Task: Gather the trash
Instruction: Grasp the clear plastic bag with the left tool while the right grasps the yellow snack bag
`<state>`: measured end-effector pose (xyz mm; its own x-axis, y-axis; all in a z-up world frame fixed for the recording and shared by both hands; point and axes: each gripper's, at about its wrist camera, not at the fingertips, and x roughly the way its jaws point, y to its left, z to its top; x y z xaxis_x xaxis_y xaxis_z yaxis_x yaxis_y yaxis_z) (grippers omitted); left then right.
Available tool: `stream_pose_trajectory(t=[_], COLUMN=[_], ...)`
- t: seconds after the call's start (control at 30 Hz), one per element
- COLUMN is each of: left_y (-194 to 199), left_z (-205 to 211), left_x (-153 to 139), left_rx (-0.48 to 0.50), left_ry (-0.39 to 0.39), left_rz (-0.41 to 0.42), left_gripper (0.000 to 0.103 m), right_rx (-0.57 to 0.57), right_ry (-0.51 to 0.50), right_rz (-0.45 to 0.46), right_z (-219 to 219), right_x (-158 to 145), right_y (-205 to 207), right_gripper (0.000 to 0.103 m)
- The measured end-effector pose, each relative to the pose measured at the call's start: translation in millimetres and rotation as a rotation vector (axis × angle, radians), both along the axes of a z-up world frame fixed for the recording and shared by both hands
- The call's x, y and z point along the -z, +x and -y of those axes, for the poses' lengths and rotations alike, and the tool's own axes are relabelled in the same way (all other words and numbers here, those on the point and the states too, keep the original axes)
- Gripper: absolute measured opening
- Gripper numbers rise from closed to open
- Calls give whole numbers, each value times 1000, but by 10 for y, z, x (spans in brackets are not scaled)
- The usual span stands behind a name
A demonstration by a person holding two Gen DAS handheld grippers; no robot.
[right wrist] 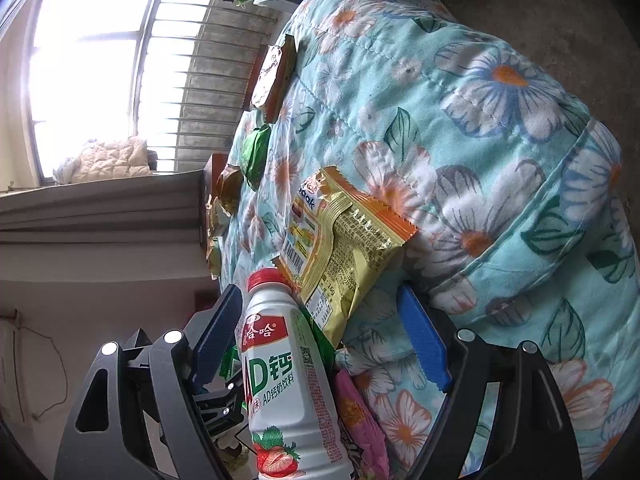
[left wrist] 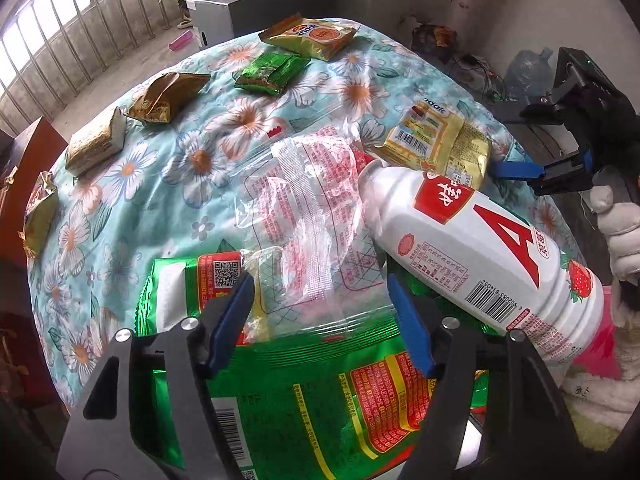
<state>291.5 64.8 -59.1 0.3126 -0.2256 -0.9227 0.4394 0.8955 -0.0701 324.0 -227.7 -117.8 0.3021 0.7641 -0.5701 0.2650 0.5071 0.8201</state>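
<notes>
On a floral quilt point(left wrist: 168, 184) that covers the whole work surface, snack trash lies scattered. Nearest the left gripper point(left wrist: 320, 320) is a big green bag point(left wrist: 312, 392), with a crumpled clear plastic wrapper point(left wrist: 312, 208) lying partly over its top edge; the gripper's blue-padded fingers point(left wrist: 230, 320) stand spread apart just above both, holding nothing. A white milk bottle point(left wrist: 488, 248) lies on its side at the bag's right, cap end toward a yellow wrapper point(left wrist: 440, 140) just beyond it. Farther back sit a small green packet point(left wrist: 268, 72), a golden biscuit pack point(left wrist: 310, 36) and brown-gold wrappers point(left wrist: 166, 96) along the far left edge. From the right wrist view, the right gripper point(right wrist: 320, 336) is spread wide on either side of the bottle point(right wrist: 280, 380), its fingers point(right wrist: 424, 344) apart from it; whether the left pad touches the bottle cannot be told. A pink wrapper point(right wrist: 356, 420) lies just beside the bottle.
</notes>
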Motion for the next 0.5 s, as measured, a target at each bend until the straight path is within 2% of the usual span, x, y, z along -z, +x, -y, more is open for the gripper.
stream_pose_trajectory(t=[0.07,0.33,0.5], left_y=[-8,-43,-95], left_z=[-10,-49,-79], left_x=[-16,-113,-173], left_rx=[1,-11,-27], left_ry=[-12,-68,-79], left_rz=[3,28,62], left_gripper=[54,34,32], right_rx=[0,15,37], right_ry=[2,-10,-16], right_rz=[-3,-11,-13], right_z=[-20,-119,-161], right_x=[-1,41,118], right_y=[0,45,67], right_gripper=[77,77,71])
